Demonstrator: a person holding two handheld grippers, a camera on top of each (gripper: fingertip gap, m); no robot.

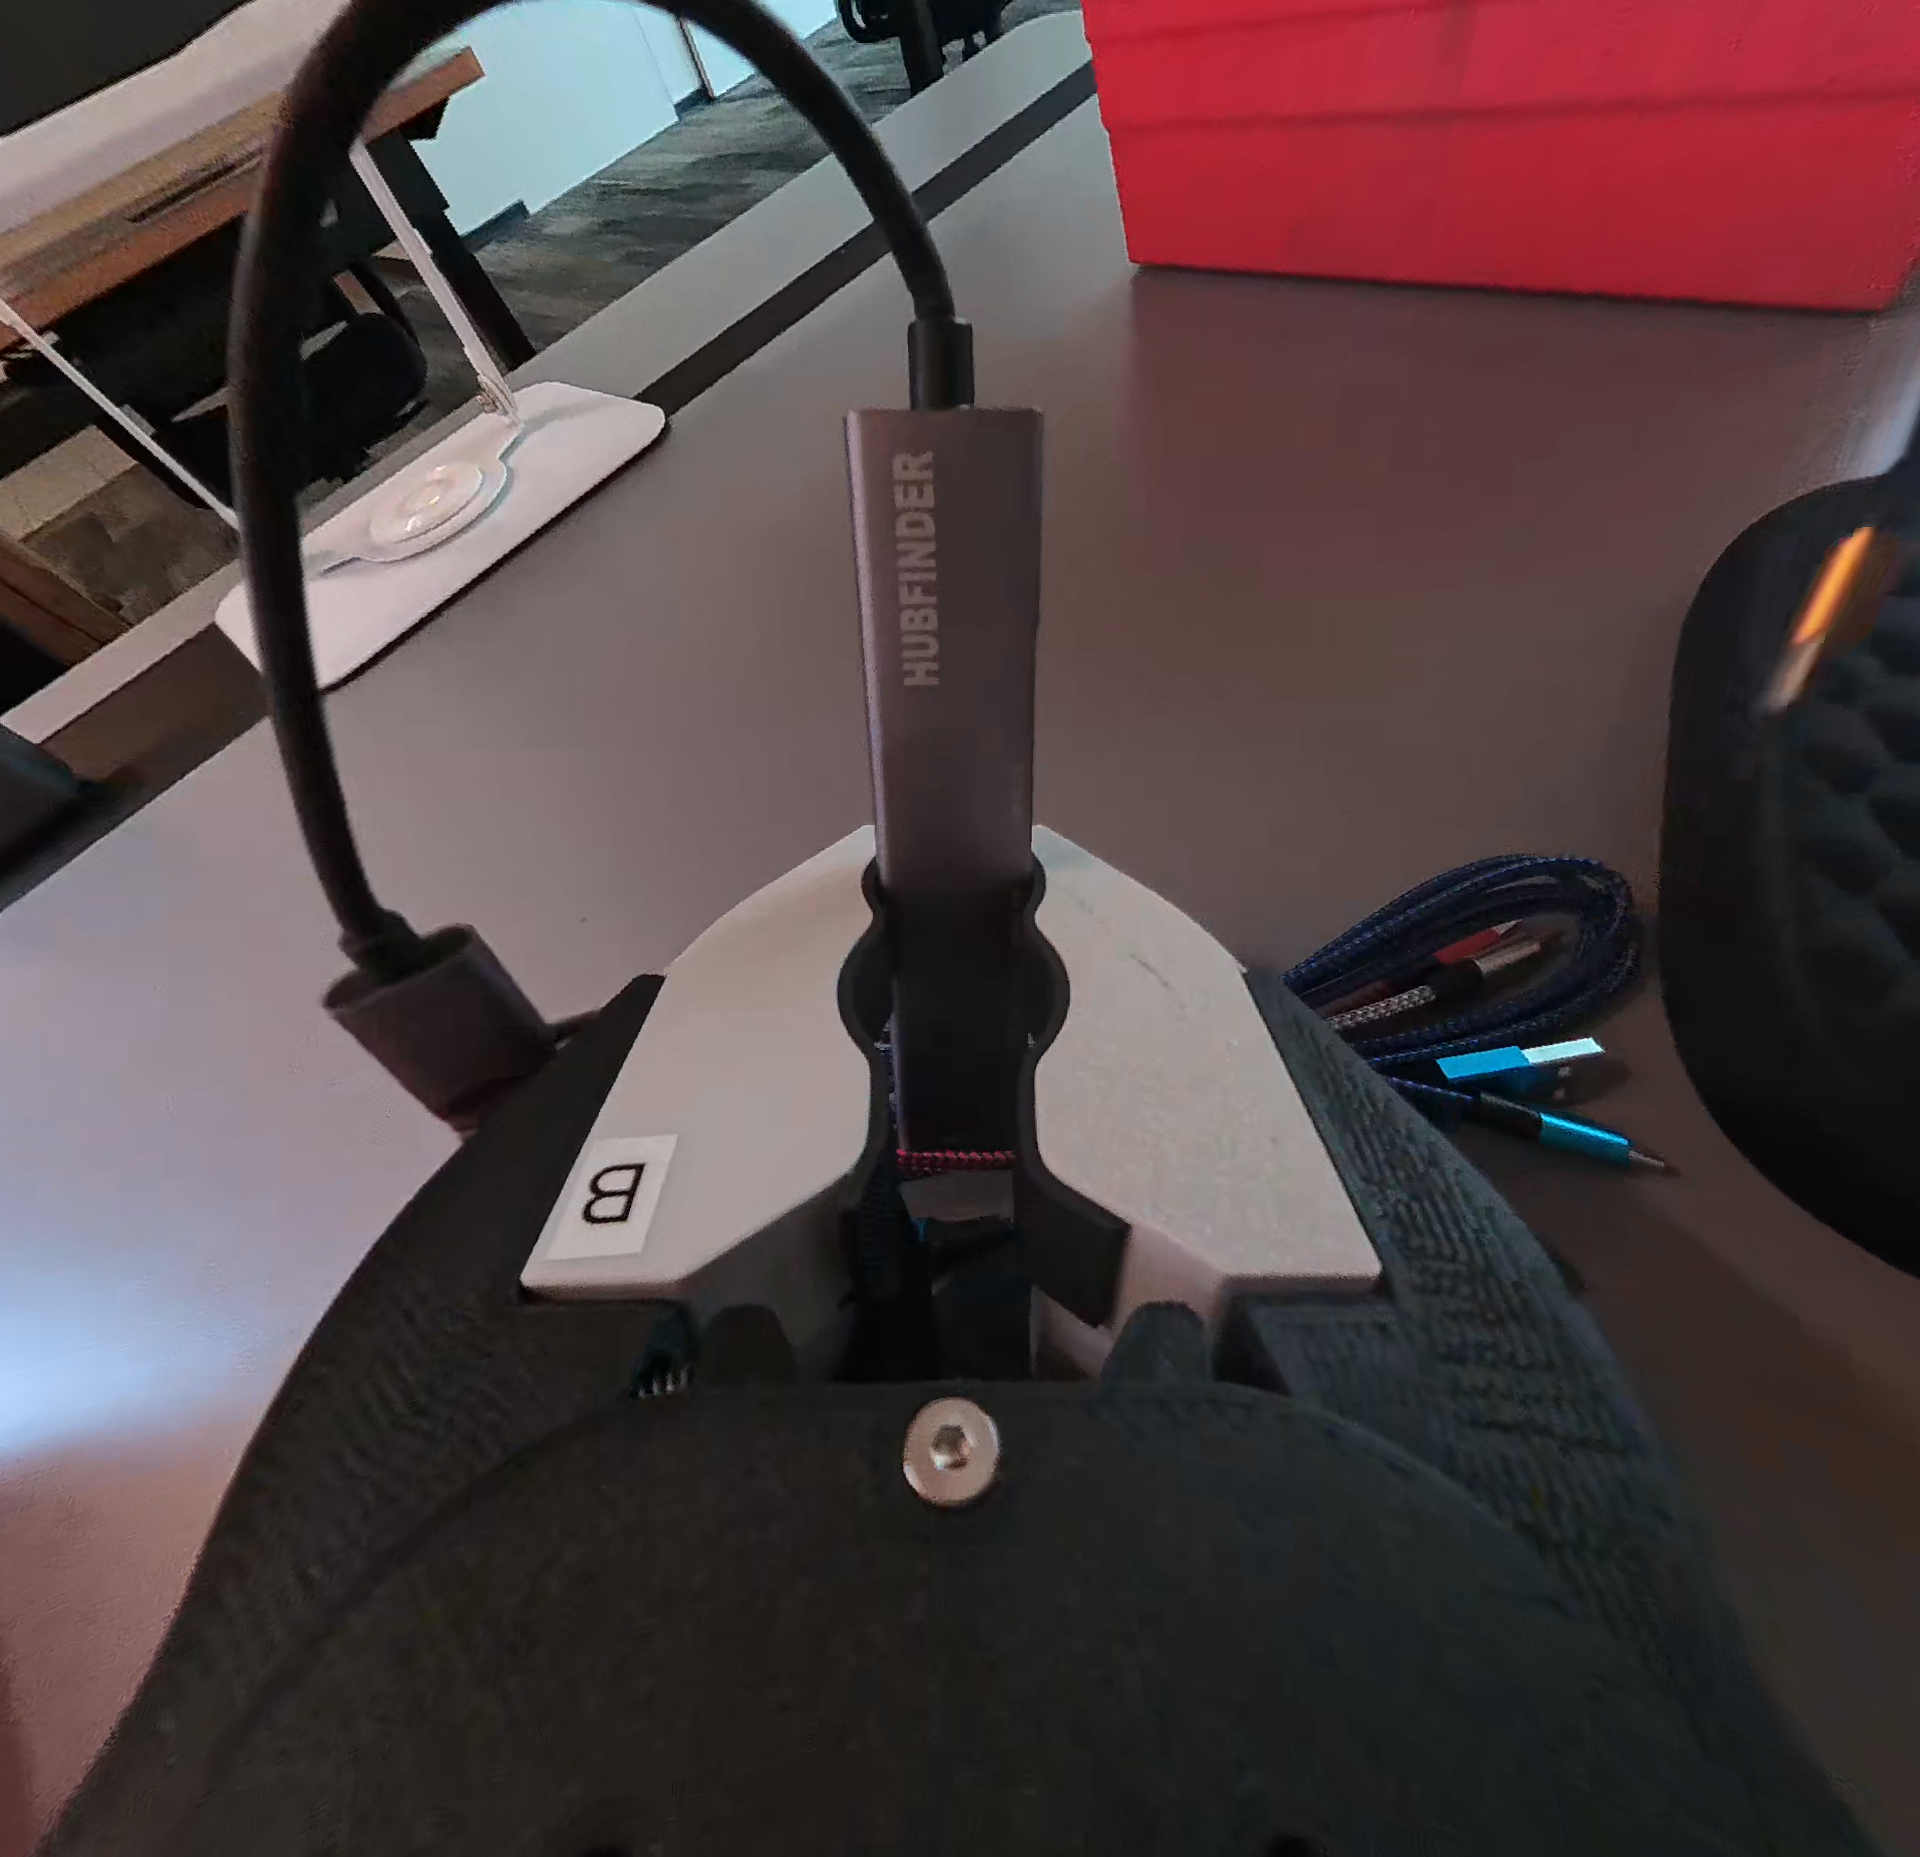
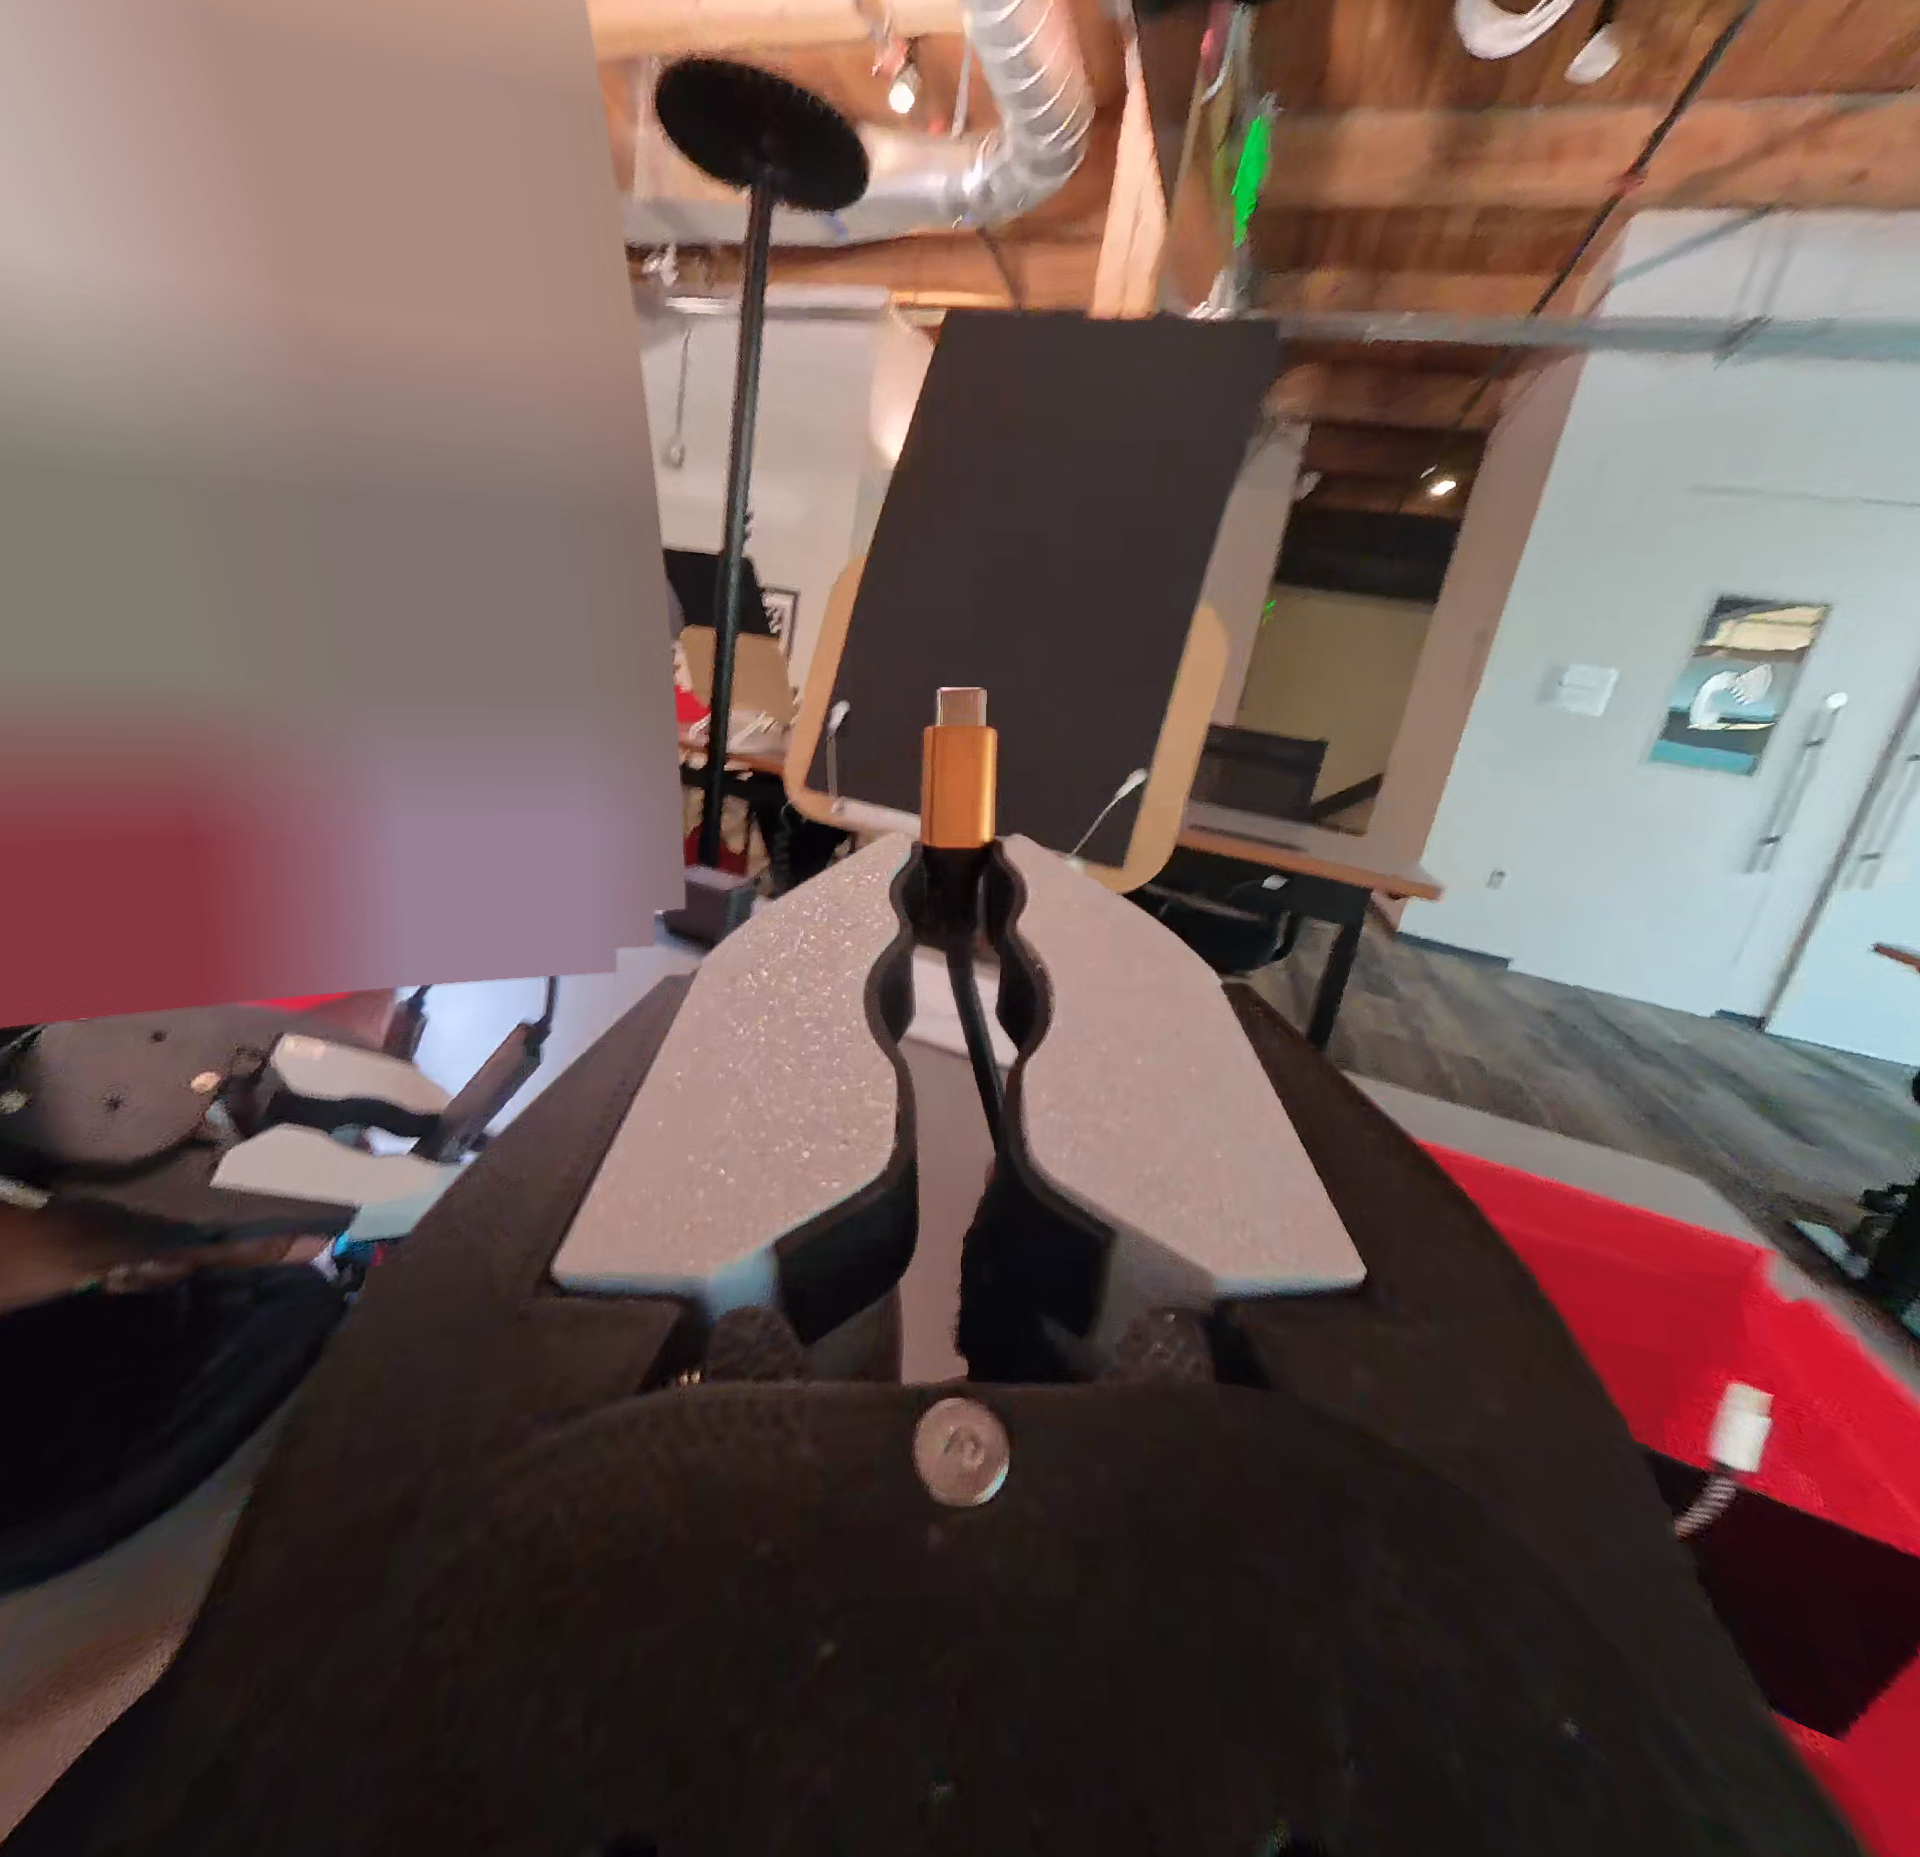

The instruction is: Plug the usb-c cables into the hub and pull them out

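The left gripper (image 1: 951, 934) clamps the slim grey metal hub (image 1: 948, 633) upright above the dark desk (image 1: 1299, 560), its black lead (image 1: 281, 519) looping over to the left. The right gripper (image 2: 958, 888) pinches the black cable with an orange-sleeved USB-C plug (image 2: 959, 784), plug tip free and aimed away from the hub. A bundle of blue braided cables (image 1: 1496, 986) lies near the desk's right edge. This looks like the approach before insertion: next, the plug needs turning toward a port and lining up squarely.

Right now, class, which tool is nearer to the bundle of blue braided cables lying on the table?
Left. The left tool, holding the grey metal hub, sits just beside the bundle of blue braided cables; the right tool points upward, away from the table, holding an orange-collared plug.
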